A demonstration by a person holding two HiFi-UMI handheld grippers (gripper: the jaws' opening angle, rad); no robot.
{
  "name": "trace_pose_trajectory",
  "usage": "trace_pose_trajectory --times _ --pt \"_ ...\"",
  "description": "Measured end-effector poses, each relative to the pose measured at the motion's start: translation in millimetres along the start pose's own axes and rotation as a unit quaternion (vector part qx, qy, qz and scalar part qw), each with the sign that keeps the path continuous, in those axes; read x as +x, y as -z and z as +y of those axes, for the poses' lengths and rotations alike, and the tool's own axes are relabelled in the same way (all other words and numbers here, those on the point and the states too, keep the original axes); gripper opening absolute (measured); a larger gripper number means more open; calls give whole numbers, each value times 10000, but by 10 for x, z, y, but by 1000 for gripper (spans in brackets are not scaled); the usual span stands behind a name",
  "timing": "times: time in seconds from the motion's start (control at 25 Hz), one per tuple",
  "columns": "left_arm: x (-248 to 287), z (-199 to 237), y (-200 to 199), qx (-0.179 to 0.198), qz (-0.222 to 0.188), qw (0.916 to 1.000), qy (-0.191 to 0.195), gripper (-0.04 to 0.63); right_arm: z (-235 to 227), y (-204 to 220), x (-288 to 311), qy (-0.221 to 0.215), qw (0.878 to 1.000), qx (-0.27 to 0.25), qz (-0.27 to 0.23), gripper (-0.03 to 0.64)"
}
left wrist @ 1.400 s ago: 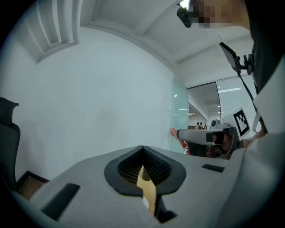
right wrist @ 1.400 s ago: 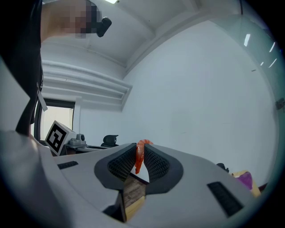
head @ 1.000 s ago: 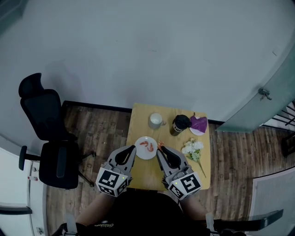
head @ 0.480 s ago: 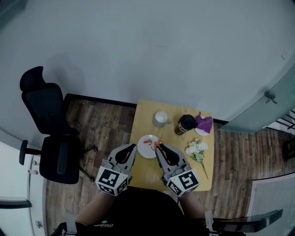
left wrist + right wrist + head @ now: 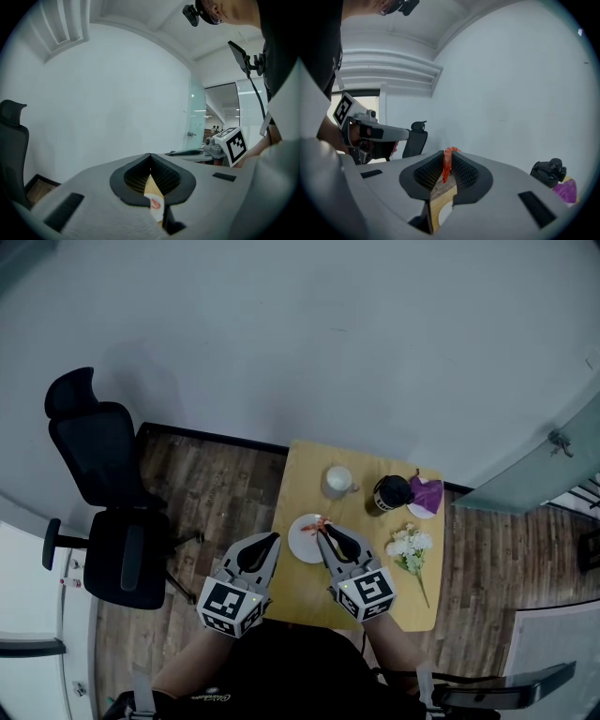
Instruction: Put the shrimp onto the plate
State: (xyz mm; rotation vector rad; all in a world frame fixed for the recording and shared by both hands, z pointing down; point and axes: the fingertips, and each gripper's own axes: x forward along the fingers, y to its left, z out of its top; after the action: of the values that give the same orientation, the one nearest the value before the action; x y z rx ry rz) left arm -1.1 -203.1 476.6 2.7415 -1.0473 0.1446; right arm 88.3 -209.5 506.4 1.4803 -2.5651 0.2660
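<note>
In the head view the shrimp point(image 5: 318, 522) is only an orange speck at the tip of the right tongs point(image 5: 321, 531), above the far rim of the white plate point(image 5: 298, 545); whether it touches the plate cannot be made out. The right gripper view settles the grip: the two pads are clamped on the shrimp, which stands upright between them with its curved end poking above the tips. The table point(image 5: 439, 197) shows through the gap below.

The left tongs point(image 5: 275, 537) sit just beside the plate. Their own view shows the jaws together and holding nothing, and below them a small red piece point(image 5: 155, 203) lying on the plate. The head view barely shows this piece.
</note>
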Motion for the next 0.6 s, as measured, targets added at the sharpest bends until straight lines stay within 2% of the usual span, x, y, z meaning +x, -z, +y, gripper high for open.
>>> trace_pose_trajectory --times 0.32,0.6 --pt "6 44 -115 28 -106 9999 21 2 -76 746 394 -117 9935 -440 1043 54" --pt "-90 157 -140 44 -101 9999 -126 2 -136 1599 607 -181 9754 -718 2078 54"
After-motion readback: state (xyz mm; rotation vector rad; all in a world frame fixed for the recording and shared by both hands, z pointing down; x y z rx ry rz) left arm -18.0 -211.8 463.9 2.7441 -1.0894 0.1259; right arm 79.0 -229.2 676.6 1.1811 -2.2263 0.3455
